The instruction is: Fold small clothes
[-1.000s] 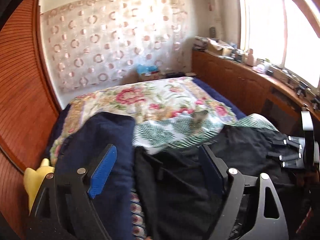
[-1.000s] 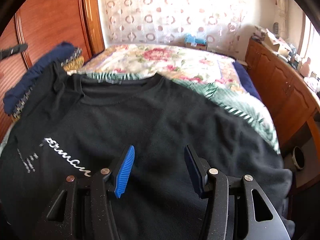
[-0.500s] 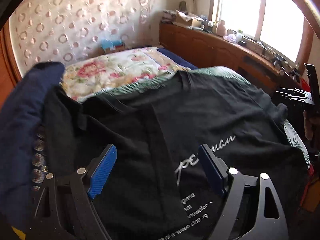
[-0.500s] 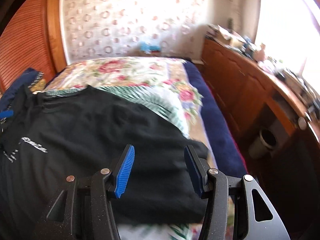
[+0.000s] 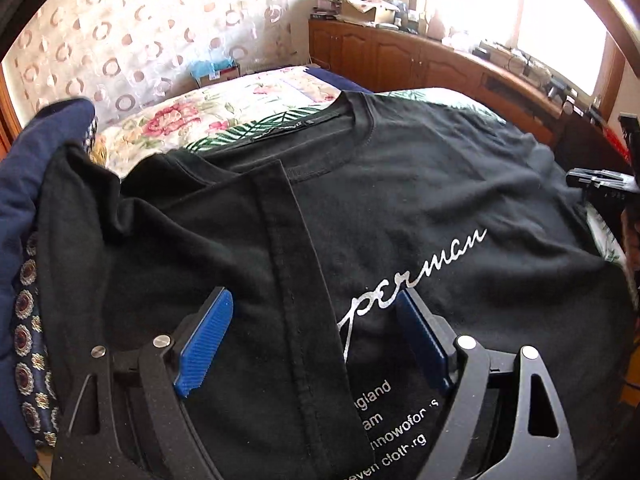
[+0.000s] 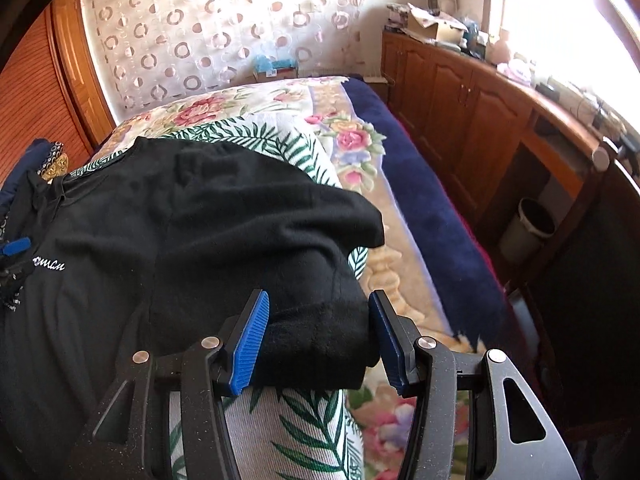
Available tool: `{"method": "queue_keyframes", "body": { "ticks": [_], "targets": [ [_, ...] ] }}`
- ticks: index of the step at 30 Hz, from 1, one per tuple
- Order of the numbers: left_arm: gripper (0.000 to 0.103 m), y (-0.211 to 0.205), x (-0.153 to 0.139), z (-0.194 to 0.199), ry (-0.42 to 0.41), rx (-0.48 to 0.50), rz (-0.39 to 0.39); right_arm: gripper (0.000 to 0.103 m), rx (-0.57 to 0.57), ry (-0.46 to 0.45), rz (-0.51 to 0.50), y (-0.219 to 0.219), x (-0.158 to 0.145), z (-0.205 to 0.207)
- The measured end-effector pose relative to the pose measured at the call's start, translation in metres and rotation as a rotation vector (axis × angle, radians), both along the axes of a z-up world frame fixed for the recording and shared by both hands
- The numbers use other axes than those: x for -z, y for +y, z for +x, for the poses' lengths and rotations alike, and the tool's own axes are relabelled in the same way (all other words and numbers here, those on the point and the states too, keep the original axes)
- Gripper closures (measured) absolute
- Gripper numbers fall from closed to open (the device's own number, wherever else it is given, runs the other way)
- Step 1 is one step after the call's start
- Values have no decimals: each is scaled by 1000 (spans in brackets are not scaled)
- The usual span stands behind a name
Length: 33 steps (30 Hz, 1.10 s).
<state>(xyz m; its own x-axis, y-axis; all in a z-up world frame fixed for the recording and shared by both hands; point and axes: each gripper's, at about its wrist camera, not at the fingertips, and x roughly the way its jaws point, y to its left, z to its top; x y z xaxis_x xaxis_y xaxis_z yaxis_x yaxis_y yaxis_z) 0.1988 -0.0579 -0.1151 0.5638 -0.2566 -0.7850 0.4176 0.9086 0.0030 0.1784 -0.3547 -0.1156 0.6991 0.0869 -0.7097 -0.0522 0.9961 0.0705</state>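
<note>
Navy garment [image 5: 24,184] heaped at left; black T-shirt [image 5: 420,184] spread face-up on the bed [image 6: 360,148]. Left hand-held gripper [image 5: 316,336] wide open over its folded-in sleeve, gripping nothing. Right hand-held gripper [image 6: 320,336] half open, straddling the other sleeve's cuff; contact unclear. Waste bin [image 6: 528,230] on floor, contents unseen.

Black tongs [image 5: 312,344], ribbed blue pads [image 5: 204,350], silver screws

The left gripper [image 5: 316,336] tilts downward with its jaws spread wide and nothing pinched between its blue pads [image 5: 204,344]. The right gripper [image 6: 318,336] also tilts downward, its jaws about half apart, straddling a bunched black sleeve [image 6: 320,340]; whether the pads press on it cannot be told.
</note>
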Motion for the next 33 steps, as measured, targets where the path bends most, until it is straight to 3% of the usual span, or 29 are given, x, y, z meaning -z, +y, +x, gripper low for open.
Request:
{"method": "queue_keyframes", "body": {
  "ticks": [9,12,16,24,33],
  "targets": [
    [16,1,1,1,5,0,-1,50,-7,25,90,-4,-2,-14],
    [16,0,1,1,5,0,0,73,-11,-1,83,-1,-5,-18],
    [16,0,1,1,5,0,0,91,-24,-52,12,8,-13,-23],
    [16,1,1,0,5,-4,-1,94,-90,-145,-72,37,-42,-26],
    [16,0,1,1,6,-5,-2,94,-171,-200,-67,74,-56,-18]
  ]
}}
